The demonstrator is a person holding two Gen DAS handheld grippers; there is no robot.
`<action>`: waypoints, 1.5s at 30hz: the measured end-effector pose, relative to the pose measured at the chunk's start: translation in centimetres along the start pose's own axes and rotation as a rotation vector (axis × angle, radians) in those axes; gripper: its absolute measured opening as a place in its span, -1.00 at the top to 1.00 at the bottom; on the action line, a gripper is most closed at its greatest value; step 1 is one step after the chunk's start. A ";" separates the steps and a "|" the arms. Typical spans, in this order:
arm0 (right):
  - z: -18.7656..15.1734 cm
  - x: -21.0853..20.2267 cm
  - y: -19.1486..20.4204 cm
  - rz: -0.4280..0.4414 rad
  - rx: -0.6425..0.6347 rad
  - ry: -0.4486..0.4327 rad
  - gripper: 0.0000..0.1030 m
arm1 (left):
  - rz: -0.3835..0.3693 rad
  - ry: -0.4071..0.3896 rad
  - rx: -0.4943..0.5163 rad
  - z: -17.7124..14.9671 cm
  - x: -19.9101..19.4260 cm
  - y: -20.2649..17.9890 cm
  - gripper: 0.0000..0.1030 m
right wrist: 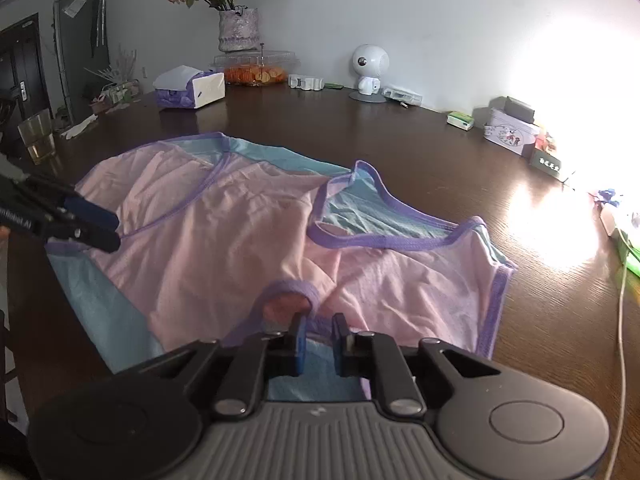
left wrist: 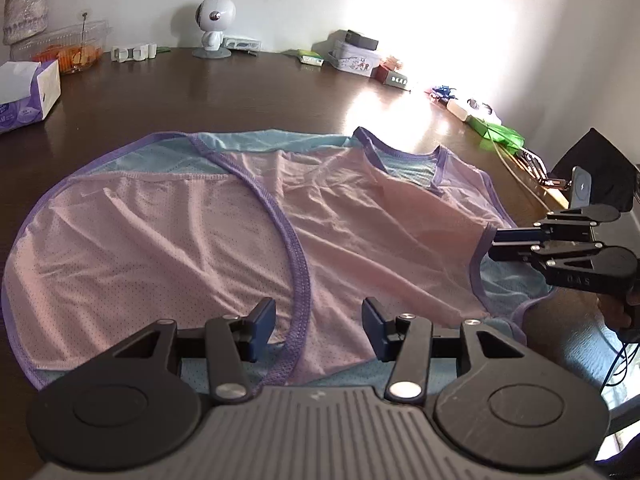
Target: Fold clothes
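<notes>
Thin mesh vest [left wrist: 248,232] spread on table [left wrist: 240,96], partly doubled; light, limp, likely slippery, best pinched at purple binding. Left claw [left wrist: 319,330] agape above it; right claw [right wrist: 320,344] nipping armhole trim, seemingly closed

– What can't we see well?
– The window light [right wrist: 580,120] washes out the table's far corner, and the little things [left wrist: 442,92] there are too small to name.
– And the vest [left wrist: 240,240]?
– The left gripper [left wrist: 319,330] hides its near edge
</notes>
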State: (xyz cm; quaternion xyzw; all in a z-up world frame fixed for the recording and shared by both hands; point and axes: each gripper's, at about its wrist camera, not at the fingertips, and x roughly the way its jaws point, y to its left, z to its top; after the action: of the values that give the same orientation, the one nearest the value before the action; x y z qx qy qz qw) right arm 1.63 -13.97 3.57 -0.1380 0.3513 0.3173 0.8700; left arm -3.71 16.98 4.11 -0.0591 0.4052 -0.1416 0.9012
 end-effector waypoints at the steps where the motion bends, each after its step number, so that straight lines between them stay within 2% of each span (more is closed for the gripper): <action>1: -0.3 -0.9 -0.6 -0.018 0.024 -0.018 0.43 | -0.003 -0.012 0.003 0.2 -0.3 -0.2 0.00; 2: -0.6 -1.7 -1.3 -0.036 0.049 -0.036 0.32 | -0.007 -0.021 0.005 0.4 -0.5 -0.3 -0.02; 6: -0.5 -0.5 -4.9 -0.119 0.187 -0.043 0.32 | -0.046 -0.021 0.015 1.2 0.5 -1.3 -0.03; 9: -0.2 1.1 -7.6 -0.179 0.285 -0.033 0.38 | -0.041 -0.005 0.064 1.7 1.9 -3.3 -0.03; 10: -0.1 1.7 -8.4 -0.197 0.316 -0.030 0.43 | -0.044 -0.003 0.078 1.6 2.0 -3.7 -0.03; 11: -0.1 2.1 -8.6 -0.197 0.322 -0.027 0.65 | -0.048 -0.001 0.078 1.5 2.2 -3.9 -0.05; 12: -0.5 2.4 -8.9 -0.196 0.328 -0.035 0.74 | -0.048 0.003 0.076 1.4 2.3 -4.0 -0.05; 13: -0.5 2.5 -9.0 -0.200 0.328 -0.036 0.96 | -0.039 0.014 0.066 1.3 2.5 -3.9 -0.05; 14: -0.6 2.5 -9.1 -0.210 0.327 -0.034 0.98 | -0.031 0.025 0.056 1.2 2.7 -3.7 -0.05; 17: -1.2 1.5 -10.0 -0.248 0.358 -0.035 0.99 | -0.011 0.056 0.032 0.5 3.1 -2.9 -0.05; 19: -1.7 0.8 -10.6 -0.271 0.379 -0.036 0.99 | -0.014 0.047 0.036 0.3 3.0 -2.8 -0.06; 25: -1.9 -0.6 -13.0 -0.255 0.466 -0.061 0.98 | -0.007 0.044 0.041 0.0 2.8 -2.7 -0.06; 27: -1.8 -0.7 -13.2 -0.235 0.479 -0.057 0.88 | -0.001 0.042 0.034 0.0 2.7 -2.6 -0.08; 31: -0.8 -1.2 -11.7 -0.231 0.417 -0.066 0.72 | 0.001 0.033 0.044 -0.3 2.6 -2.8 -0.17; 33: 0.1 -1.3 -10.0 -0.167 0.377 -0.102 0.64 | 0.000 0.031 0.050 -0.3 2.6 -3.1 -0.22; 35: 1.5 -0.2 -7.9 -0.081 0.279 -0.107 0.60 | -0.001 0.032 0.051 -0.3 2.7 -3.1 -0.25; 37: 2.9 1.9 -5.7 -0.029 0.179 -0.098 0.56 | -0.002 0.031 0.049 -0.3 2.6 -3.1 -0.26; 40: 4.4 4.9 -4.2 0.021 0.111 -0.057 0.56 | -0.003 0.023 0.032 -0.5 2.5 -3.0 -0.26; 43: 5.0 6.3 -3.2 0.060 0.067 -0.012 0.56 | -0.003 0.016 0.018 -0.6 2.4 -2.9 -0.25; 45: 4.7 6.6 -3.0 0.057 0.053 0.011 0.71 | -0.007 0.016 0.020 -0.6 2.4 -2.9 -0.25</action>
State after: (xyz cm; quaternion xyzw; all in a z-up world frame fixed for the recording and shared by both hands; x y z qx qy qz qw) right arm 9.67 -11.03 2.41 -0.1068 0.3681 0.3316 0.8620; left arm -3.29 13.54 2.65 -0.0501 0.4108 -0.1493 0.8980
